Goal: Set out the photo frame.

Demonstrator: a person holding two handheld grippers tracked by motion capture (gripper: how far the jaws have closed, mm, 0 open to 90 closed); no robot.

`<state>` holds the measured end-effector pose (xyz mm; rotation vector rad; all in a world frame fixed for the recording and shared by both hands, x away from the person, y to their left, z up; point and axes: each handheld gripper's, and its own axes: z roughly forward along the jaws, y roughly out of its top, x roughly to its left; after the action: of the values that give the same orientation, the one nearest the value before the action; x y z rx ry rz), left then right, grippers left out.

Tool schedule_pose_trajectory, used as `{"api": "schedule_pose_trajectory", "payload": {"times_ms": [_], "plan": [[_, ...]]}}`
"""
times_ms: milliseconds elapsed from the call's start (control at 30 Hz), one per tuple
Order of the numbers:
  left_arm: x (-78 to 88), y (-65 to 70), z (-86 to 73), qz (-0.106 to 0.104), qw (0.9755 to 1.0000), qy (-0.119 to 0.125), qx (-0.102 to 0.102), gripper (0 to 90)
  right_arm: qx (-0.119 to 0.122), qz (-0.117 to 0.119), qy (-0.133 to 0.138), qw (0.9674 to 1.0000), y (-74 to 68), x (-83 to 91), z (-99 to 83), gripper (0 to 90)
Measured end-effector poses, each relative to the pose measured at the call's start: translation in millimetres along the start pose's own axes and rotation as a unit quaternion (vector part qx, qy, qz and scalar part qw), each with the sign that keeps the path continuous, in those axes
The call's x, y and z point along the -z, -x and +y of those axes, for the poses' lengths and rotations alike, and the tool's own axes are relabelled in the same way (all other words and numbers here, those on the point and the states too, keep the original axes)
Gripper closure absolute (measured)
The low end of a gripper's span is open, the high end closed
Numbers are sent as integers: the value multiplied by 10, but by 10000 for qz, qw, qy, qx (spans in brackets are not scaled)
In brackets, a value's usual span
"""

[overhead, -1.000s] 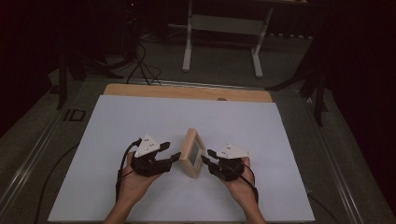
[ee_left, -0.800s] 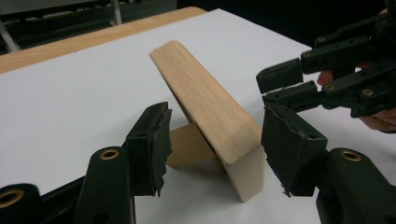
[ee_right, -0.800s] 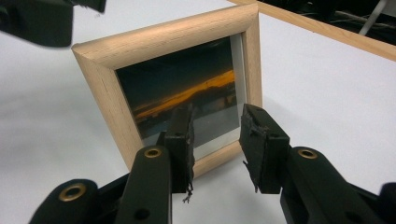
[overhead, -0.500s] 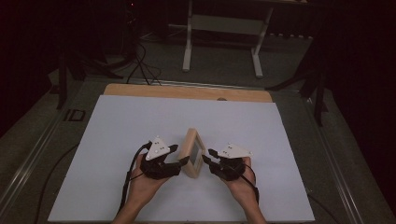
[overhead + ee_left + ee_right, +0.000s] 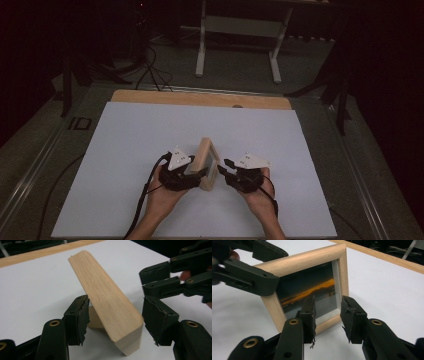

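The white table top (image 5: 150, 135) is wide open on the far, left and right sides. The only obstacle is the tilted wooden photo frame (image 5: 206, 164) near the front, boxed in between the left gripper (image 5: 196, 174) and right gripper (image 5: 223, 168), which are close on either side.

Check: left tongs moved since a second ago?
Yes. The left tongs shifted right across the white table, closing on the wooden picture frame, now straddling its edge.
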<state>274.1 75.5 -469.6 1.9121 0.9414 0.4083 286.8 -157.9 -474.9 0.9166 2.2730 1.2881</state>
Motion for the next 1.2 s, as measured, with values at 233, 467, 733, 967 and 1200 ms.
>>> {"api": "schedule_pose_trajectory", "payload": {"times_ms": [233, 467, 733, 967, 1200], "plan": [[-54, -3, -8, -75, 9999, -64, 109, 417, -8, -16, 44, 10000, 17, 17, 6, 645], [-39, -49, -4, -176, 9997, -89, 165, 496, -62, -86, 117, 9999, 54, 57, 20, 644], [-21, -94, 1, -276, 9996, -113, 22, 535, -155, -123, 192, 9996, 83, 87, 38, 637], [-2, -105, 19, -268, 9993, -186, -185, 555, -169, -187, 273, 9993, 93, 111, 62, 610], [26, -137, 36, -294, 9984, -254, -400, 567, -248, -256, 327, 9988, 101, 121, 80, 605]]}}
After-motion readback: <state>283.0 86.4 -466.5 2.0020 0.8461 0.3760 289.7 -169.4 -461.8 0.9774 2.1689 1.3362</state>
